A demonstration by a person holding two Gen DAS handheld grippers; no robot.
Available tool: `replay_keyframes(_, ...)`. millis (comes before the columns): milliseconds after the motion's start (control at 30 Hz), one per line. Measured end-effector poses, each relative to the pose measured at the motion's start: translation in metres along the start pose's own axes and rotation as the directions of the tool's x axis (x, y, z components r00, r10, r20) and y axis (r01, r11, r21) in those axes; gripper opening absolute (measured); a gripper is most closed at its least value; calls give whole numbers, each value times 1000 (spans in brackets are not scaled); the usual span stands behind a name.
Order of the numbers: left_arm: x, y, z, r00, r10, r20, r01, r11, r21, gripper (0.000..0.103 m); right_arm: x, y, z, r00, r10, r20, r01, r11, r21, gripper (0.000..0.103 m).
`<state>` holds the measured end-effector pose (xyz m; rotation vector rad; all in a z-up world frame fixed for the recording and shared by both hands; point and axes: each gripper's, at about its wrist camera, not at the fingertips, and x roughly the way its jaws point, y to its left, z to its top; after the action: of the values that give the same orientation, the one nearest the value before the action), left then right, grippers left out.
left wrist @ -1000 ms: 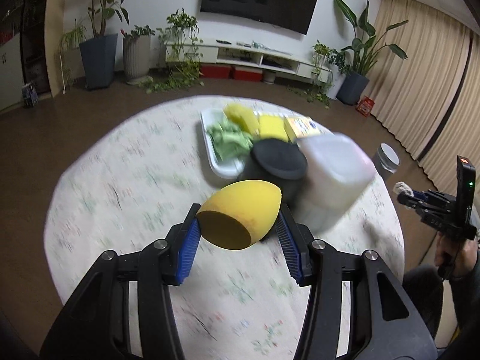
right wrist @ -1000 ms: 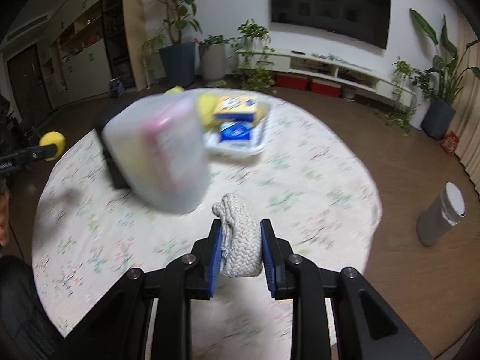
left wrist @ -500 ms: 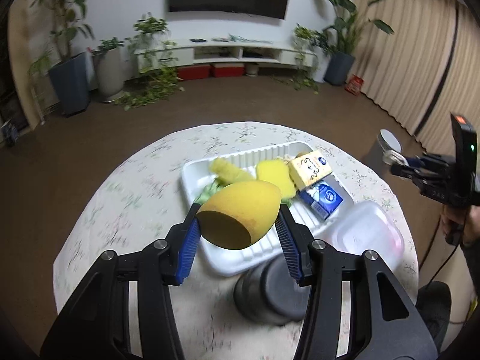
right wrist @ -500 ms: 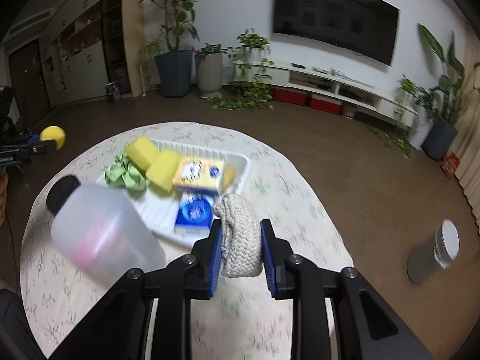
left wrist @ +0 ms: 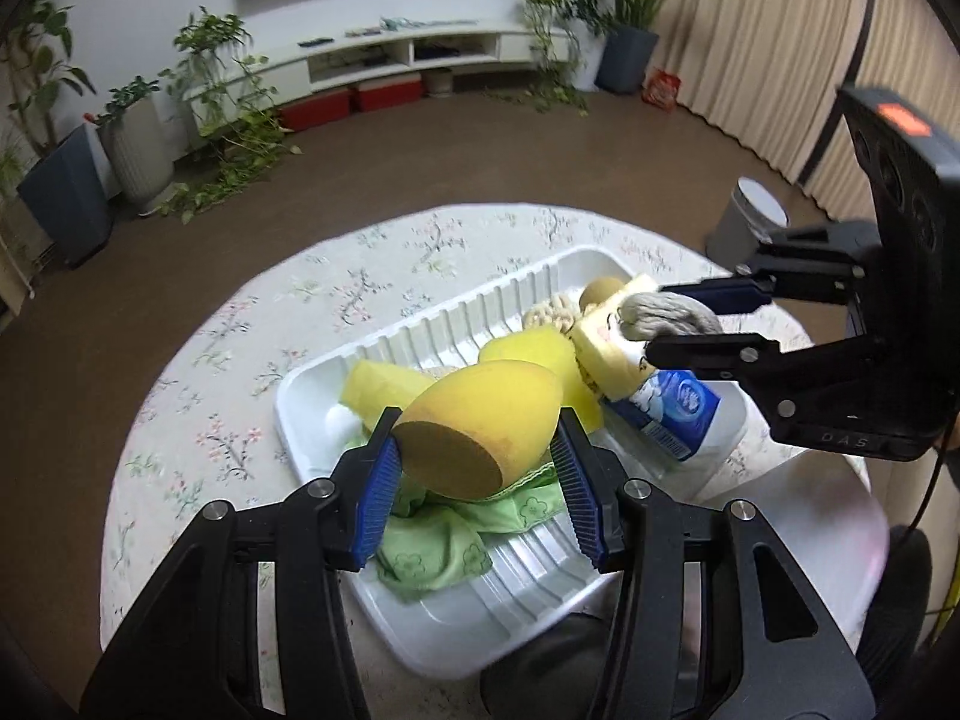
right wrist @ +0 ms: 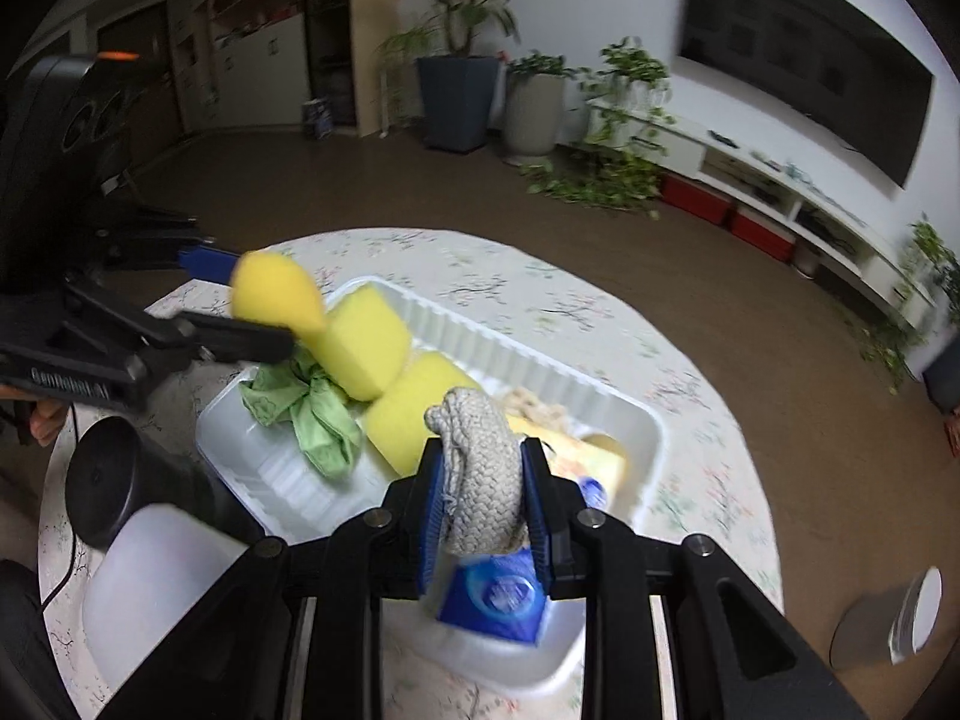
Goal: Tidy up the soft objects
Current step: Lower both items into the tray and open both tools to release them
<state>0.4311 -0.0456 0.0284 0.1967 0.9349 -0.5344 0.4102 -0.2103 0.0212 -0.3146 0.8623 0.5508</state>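
Note:
My left gripper (left wrist: 477,474) is shut on a yellow egg-shaped sponge (left wrist: 480,423), held above the near end of the white ribbed tray (left wrist: 456,324). My right gripper (right wrist: 483,507) is shut on a grey braided rope bundle (right wrist: 480,480) and hovers over the tray's right end (right wrist: 600,402). Each gripper shows in the other's view: the right gripper (left wrist: 705,324) with the rope (left wrist: 666,315), the left gripper (right wrist: 252,309) with the sponge (right wrist: 273,294). In the tray lie yellow sponge blocks (right wrist: 366,339), a green cloth (right wrist: 315,414), a blue tissue pack (right wrist: 495,597) and a yellow pack (left wrist: 606,336).
A round table (left wrist: 240,360) with a floral cloth carries the tray. A black cylinder (right wrist: 126,483) and a translucent white container (right wrist: 156,582) stand by the tray's near side. A grey bin (right wrist: 888,618) stands on the floor. Potted plants and a TV console line the wall.
Both grippers have swung in over the tray from the table's sides, each keeping its load. The black cylinder and white container have dropped to the lower edge of the views.

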Motion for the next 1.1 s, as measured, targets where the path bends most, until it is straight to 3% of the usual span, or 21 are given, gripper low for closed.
replay_keyframes(167,14,0,-4,999,-20,-30,21,1000,21,47,19,6,6,999,42,-21,-43,998,-36,27)
replay_keyframes(533,30,-9,-9,996,-15,-86,22,997,74,47,41,12,10,996,43,-72,-49,995,-87,27)
replay_keyframes(933,38,-4,-6,993,-34,-111,39,998,47,51,51,10,10,991,67,-113,-78,992,-98,28)
replay_keyframes(1100,39,-3,-7,993,-33,-115,39,998,50,52,53,9,12,991,75,-114,-86,992,-93,33)
